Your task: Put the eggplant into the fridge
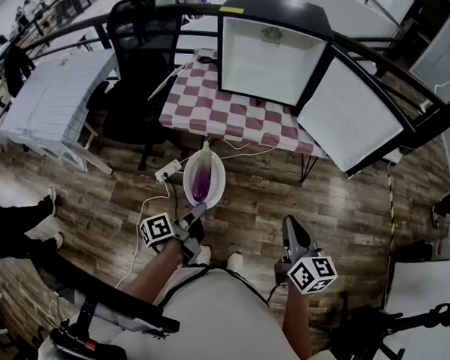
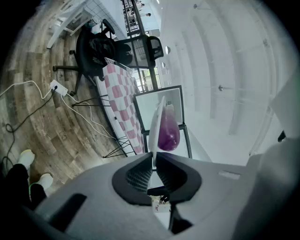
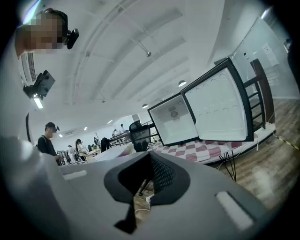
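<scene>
A purple eggplant [image 1: 202, 179] lies on a white plate [image 1: 219, 175] held above the wooden floor. My left gripper [image 1: 197, 210] is shut on the plate's near rim. In the left gripper view the plate [image 2: 156, 123] stands edge-on between the pads, with the eggplant [image 2: 168, 132] on its right face. The small fridge [image 1: 269, 61] stands open on the checkered table [image 1: 213, 111], its door [image 1: 360, 115] swung out to the right and its white inside bare. My right gripper [image 1: 294, 230] hangs lower right, shut with nothing in it; its view shows the fridge [image 3: 174, 119] ahead.
A black office chair [image 1: 142, 39] stands left of the checkered table, beside a white table [image 1: 56, 91]. A power strip [image 1: 167, 170] with white cables lies on the floor under the plate. Several people stand far off at the left of the right gripper view.
</scene>
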`<control>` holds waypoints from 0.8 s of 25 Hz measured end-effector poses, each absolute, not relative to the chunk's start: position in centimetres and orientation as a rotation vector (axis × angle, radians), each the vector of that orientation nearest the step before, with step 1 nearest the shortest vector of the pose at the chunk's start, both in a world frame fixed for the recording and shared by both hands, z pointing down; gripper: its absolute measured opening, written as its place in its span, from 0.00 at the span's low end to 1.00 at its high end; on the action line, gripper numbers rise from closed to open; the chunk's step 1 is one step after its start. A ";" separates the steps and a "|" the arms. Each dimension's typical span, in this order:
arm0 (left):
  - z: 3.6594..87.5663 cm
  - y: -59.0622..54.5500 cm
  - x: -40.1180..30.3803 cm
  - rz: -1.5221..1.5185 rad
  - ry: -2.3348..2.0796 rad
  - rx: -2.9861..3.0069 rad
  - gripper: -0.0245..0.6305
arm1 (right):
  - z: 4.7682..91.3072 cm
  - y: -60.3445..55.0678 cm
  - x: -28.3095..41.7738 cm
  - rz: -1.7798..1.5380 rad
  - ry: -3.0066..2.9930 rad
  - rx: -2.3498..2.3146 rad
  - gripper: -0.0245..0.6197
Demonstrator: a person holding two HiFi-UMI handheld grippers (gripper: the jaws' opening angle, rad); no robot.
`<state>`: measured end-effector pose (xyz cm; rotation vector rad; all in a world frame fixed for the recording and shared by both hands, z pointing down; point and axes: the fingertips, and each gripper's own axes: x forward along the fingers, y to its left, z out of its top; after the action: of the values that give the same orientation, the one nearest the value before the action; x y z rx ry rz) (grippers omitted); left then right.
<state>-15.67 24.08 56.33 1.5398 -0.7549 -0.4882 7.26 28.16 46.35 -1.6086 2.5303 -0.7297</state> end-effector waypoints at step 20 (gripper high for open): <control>56.8 23.2 -14.4 -0.503 -0.690 1.513 0.09 | 46.9 26.6 7.2 -0.785 2.472 -1.603 0.05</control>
<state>-14.39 23.19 56.80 1.5129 -0.6904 -0.5029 7.17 26.61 46.88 -1.6030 2.4720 -0.7854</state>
